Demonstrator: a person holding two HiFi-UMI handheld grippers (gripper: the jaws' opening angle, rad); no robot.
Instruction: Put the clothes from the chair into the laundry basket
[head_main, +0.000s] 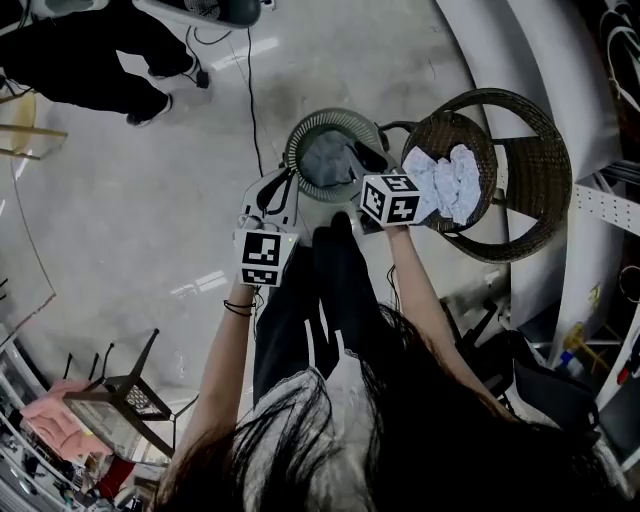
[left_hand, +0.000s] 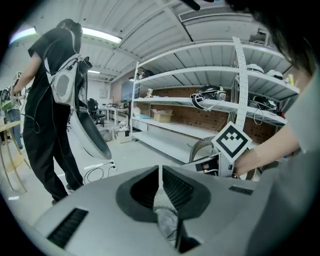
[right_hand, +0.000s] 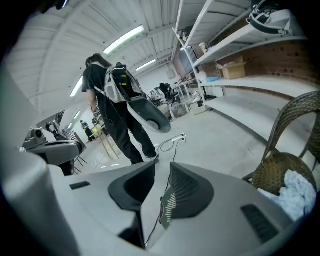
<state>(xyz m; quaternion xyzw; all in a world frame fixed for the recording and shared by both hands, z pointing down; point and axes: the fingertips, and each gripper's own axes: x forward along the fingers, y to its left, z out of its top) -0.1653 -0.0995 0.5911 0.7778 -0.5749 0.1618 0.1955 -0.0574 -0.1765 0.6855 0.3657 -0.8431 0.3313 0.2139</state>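
The round laundry basket (head_main: 300, 135) stands on the floor ahead of my feet with grey clothes (head_main: 328, 160) inside. To its right the wicker chair (head_main: 530, 170) holds a heap of white and pale blue clothes (head_main: 447, 182), also seen low on the right in the right gripper view as a pale heap (right_hand: 296, 194). My left gripper (head_main: 275, 192) hangs by the basket's left rim; its jaws (left_hand: 160, 172) are shut on a bit of grey cloth (left_hand: 167, 222). My right gripper (head_main: 372, 160) hovers over the basket's right rim, its jaws (right_hand: 161, 167) a narrow gap apart with only floor showing between them.
A person in black (head_main: 90, 55) stands on the floor beyond the basket, near a black cable (head_main: 250, 90). White metal shelving (head_main: 600, 210) runs along the right behind the chair. A small dark stand (head_main: 125, 395) sits at lower left.
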